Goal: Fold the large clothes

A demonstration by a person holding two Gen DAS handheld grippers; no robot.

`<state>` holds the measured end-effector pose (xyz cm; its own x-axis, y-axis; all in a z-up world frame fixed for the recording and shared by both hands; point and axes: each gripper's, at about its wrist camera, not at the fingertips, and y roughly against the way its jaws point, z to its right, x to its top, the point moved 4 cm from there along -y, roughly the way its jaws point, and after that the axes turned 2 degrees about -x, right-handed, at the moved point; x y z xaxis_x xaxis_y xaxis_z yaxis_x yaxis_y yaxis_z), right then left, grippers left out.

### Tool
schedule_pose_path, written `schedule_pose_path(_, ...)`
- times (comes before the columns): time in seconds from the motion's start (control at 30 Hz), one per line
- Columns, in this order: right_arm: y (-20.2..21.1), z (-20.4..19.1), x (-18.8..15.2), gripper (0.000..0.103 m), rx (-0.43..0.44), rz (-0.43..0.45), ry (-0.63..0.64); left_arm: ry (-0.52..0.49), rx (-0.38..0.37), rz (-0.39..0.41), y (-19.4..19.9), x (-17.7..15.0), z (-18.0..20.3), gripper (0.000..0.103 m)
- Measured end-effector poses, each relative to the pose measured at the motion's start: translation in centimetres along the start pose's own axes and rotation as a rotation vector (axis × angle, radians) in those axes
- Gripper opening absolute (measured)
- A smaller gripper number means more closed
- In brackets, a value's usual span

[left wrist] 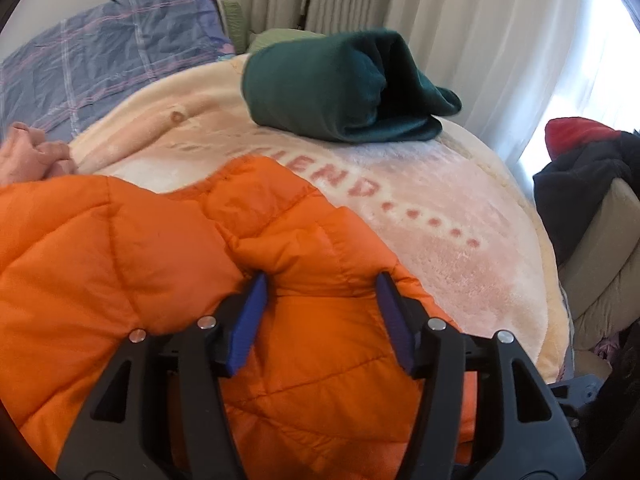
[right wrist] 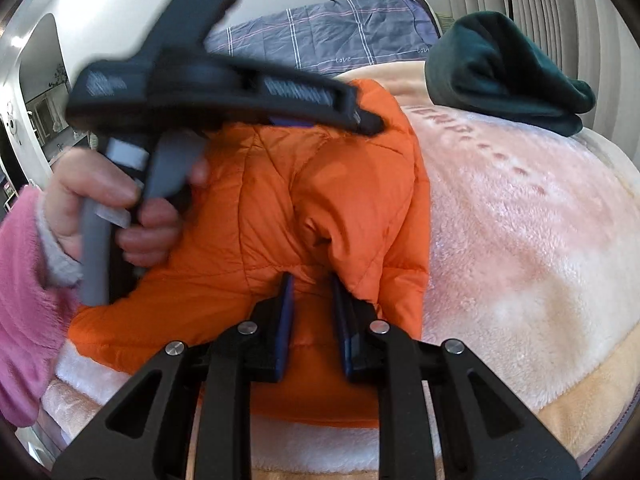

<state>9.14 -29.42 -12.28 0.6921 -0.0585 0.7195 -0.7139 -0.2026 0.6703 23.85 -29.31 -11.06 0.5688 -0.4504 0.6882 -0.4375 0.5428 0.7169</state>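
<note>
An orange puffer jacket (left wrist: 132,264) lies bunched on a cream and pink plush blanket (left wrist: 460,240) on the bed. My left gripper (left wrist: 322,280) has its blue-padded jaws set wide apart, pressed onto a puffy fold of the jacket. In the right wrist view the jacket (right wrist: 320,184) lies folded over. My right gripper (right wrist: 311,282) has its jaws narrowed around a ridge of jacket fabric near its lower edge. The left gripper body (right wrist: 224,92) and the hand holding it hang over the jacket's far side there.
A folded dark green garment (left wrist: 340,88) lies at the blanket's far end and also shows in the right wrist view (right wrist: 504,68). A blue plaid pillow (left wrist: 100,64) is at the head of the bed. An armchair (left wrist: 600,248) with dark clothes stands at right. Curtains hang behind.
</note>
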Motion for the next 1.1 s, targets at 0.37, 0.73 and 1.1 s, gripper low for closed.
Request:
schedule_pose_path(0.37, -0.6, 0.1, 0.3, 0.02, 0.003, 0.001, 0.0, 0.097, 0.233, -0.005, 4.4, 0.6, -10.0, 0.028)
schedule_pose_path(0.73, -1.0, 0.2, 0.2, 0.02, 0.018, -0.007, 0.005, 0.014, 0.284, -0.073, -0.3, -1.3, -10.2, 0.028)
schedule_pose_path(1.1, -0.7, -0.1, 0.4, 0.02, 0.006, -0.002, 0.021, 0.025, 0.263, -0.035, -0.2, -2.3, -10.9, 0.028)
